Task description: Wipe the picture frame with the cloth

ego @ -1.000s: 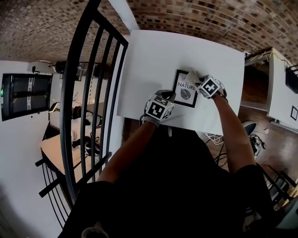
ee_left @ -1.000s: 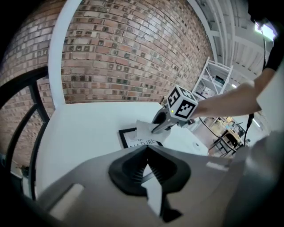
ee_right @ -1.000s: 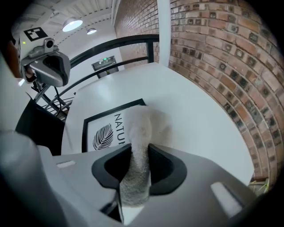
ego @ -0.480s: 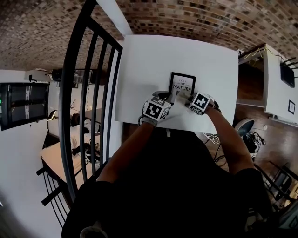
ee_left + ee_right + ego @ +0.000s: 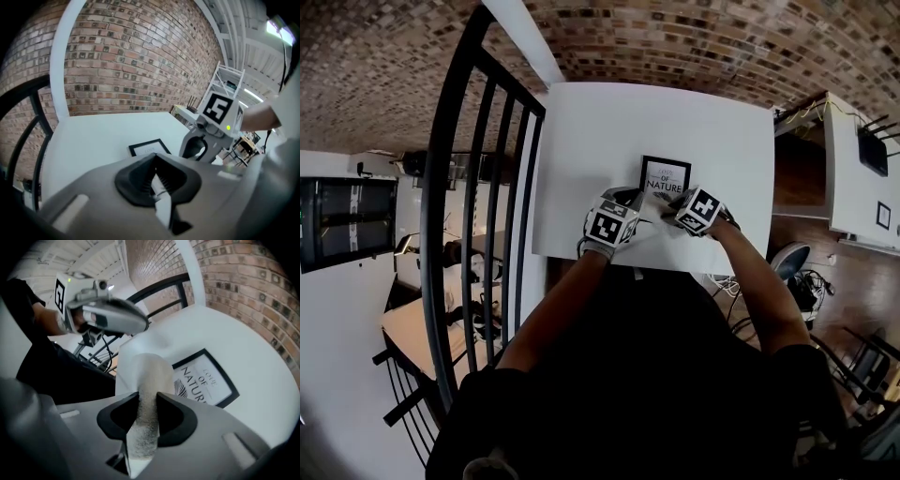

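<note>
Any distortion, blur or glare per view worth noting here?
Head view: heavy fisheye bows the railing; table evenly lit, no glare. Left gripper view: ceiling lights blown out upper right, picture frame soft. Right gripper view: cloth blurred close to the lens, the frame's print readable.

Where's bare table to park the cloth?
Widest free patch: the table between the picture frame and the far edge by the brick wall. Bare strips also flank the frame toward the railing side and right edge. Crowded: the near edge, where left gripper, right gripper and cloth cluster.
</note>
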